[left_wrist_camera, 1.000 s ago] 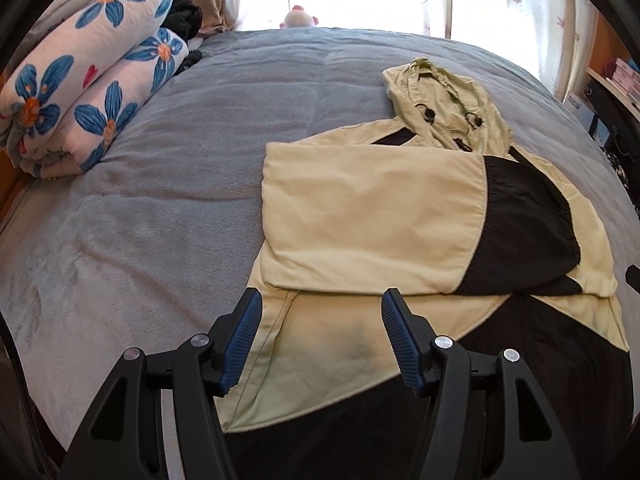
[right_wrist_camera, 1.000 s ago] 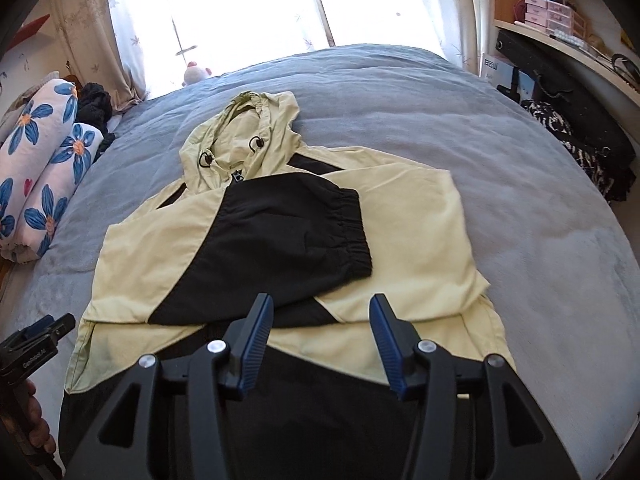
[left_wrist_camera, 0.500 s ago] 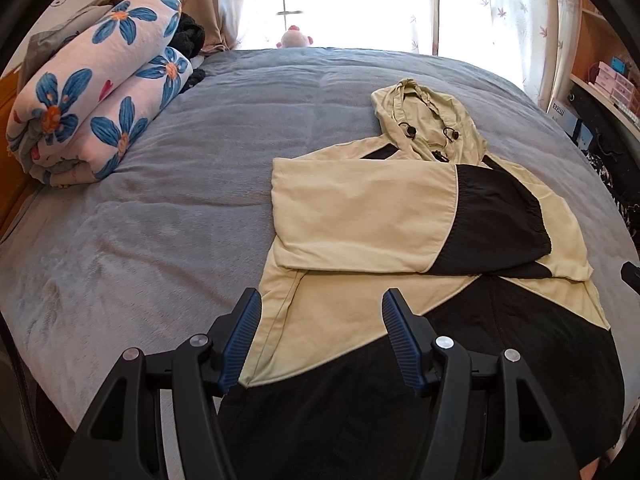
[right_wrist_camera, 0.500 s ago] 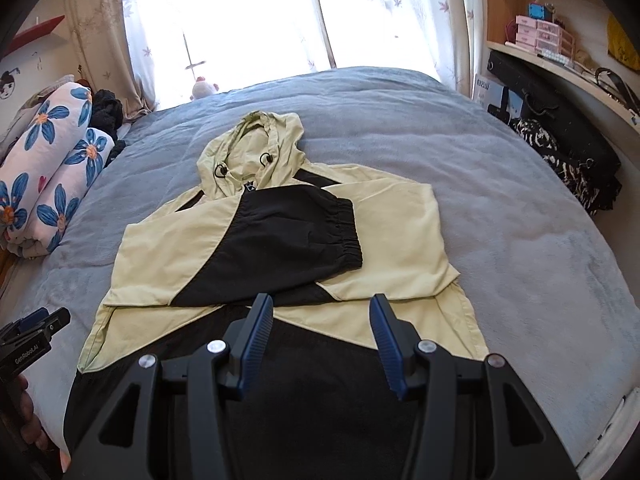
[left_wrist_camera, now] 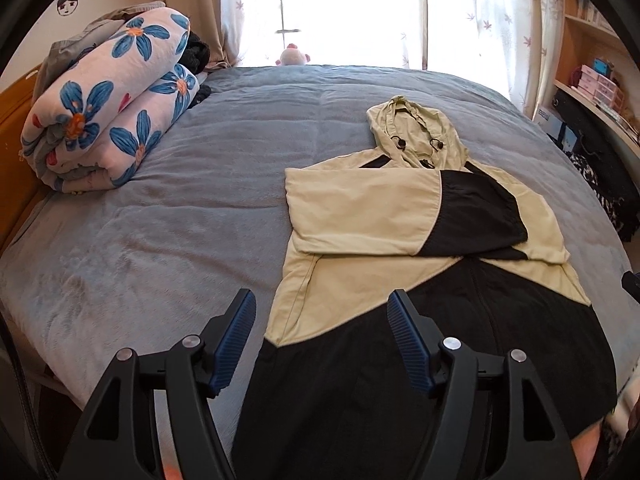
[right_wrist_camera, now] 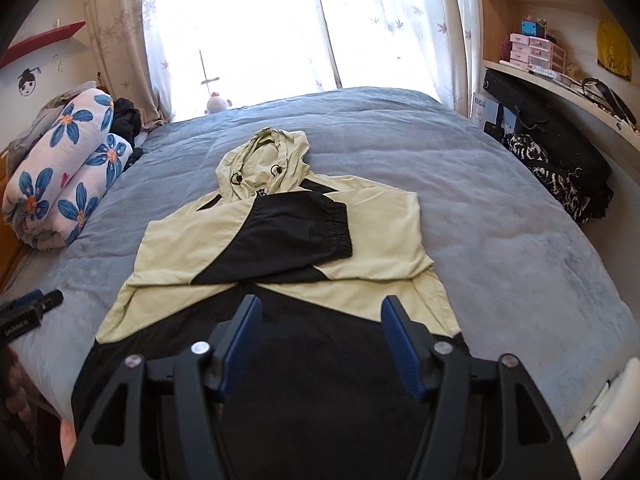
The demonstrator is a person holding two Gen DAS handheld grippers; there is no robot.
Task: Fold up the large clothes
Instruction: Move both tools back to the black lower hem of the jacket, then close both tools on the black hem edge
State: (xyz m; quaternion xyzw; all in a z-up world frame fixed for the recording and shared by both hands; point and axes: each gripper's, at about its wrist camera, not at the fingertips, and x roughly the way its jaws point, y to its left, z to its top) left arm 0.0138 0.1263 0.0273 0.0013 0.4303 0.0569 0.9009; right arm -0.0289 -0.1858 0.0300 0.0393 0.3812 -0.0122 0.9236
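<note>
The left gripper (left_wrist_camera: 322, 338) has just been opening: its blue pads (left_wrist_camera: 236, 336) stand spread above the near edge of the bed (left_wrist_camera: 160, 208), with nothing pressed between them. The right gripper (right_wrist_camera: 322, 340) has likewise just been opening and stands spread and empty over the black lower part of the hooded jacket (right_wrist_camera: 280, 248).

The hooded jacket (left_wrist_camera: 360, 216) lies flat on the grey cover, its black hem at the near edge of the bed, toward the bed's right side in the left wrist view. Both sleeves are folded across the chest: the yellow-and-black sleeve lies on top, its elastic cuff (right_wrist_camera: 340, 232) pointing toward the right edge. The hood (right_wrist_camera: 264, 160) points toward the far edge.

A rolled floral blanket (left_wrist_camera: 108, 104) rests at the far left corner of the bed. A small plush toy (left_wrist_camera: 292, 56) sits at the far edge, below the window (right_wrist_camera: 260, 20). Shelves (right_wrist_camera: 560, 60) run beyond the right edge.
</note>
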